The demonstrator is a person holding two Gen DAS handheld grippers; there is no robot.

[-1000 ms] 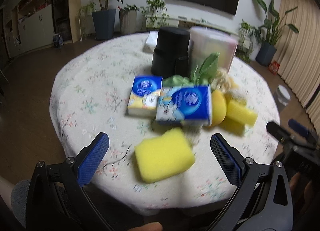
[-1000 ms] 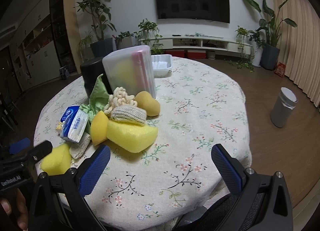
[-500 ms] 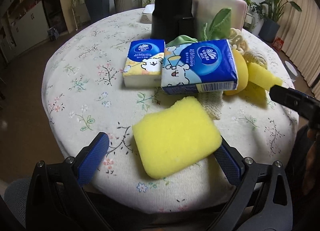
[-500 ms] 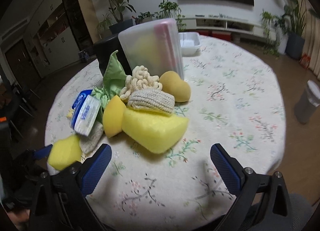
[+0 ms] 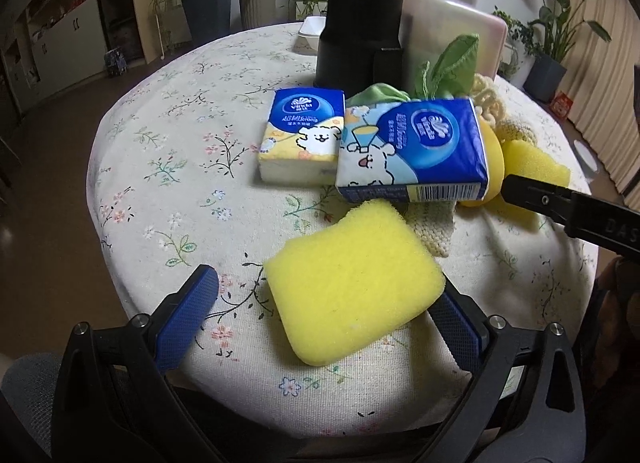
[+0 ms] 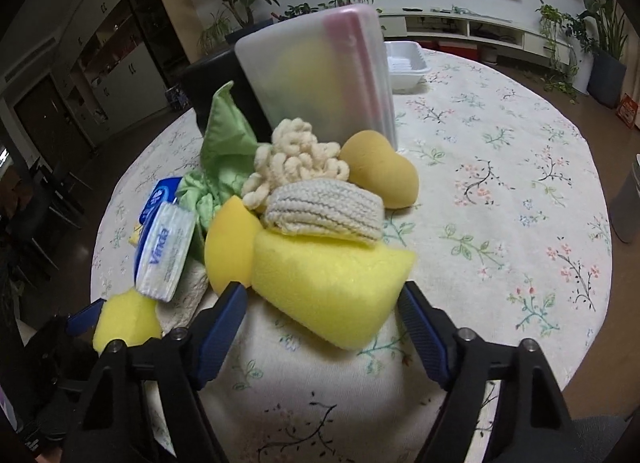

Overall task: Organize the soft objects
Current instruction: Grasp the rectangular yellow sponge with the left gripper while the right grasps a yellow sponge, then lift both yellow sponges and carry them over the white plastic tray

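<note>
A flat yellow sponge (image 5: 356,283) lies near the table's front edge between the fingers of my left gripper (image 5: 326,283). That gripper is open: the sponge's right end reaches the right pad (image 5: 456,327), and a gap remains at the left pad (image 5: 188,319). A thick yellow sponge (image 6: 332,283) under a knitted cloth (image 6: 324,211) sits between the closing jaws of my right gripper (image 6: 320,293). Its pads stand at the sponge's sides and the sponge is not squeezed. Two blue tissue packs (image 5: 412,151) (image 5: 304,135) lie behind the flat sponge.
The pile also holds a green cloth (image 6: 224,143), a looped cream scrubber (image 6: 296,159), a tan sponge (image 6: 380,171) and a yellow egg-shaped sponge (image 6: 228,243). A translucent lidded box (image 6: 316,71), a black container (image 5: 360,35) and a white tray (image 6: 404,63) stand behind it on the floral tablecloth (image 6: 500,183).
My left gripper has come down and forward, so the flat sponge now lies between its fingers. My right gripper has moved in on the thick sponge and its jaws have narrowed around it.
</note>
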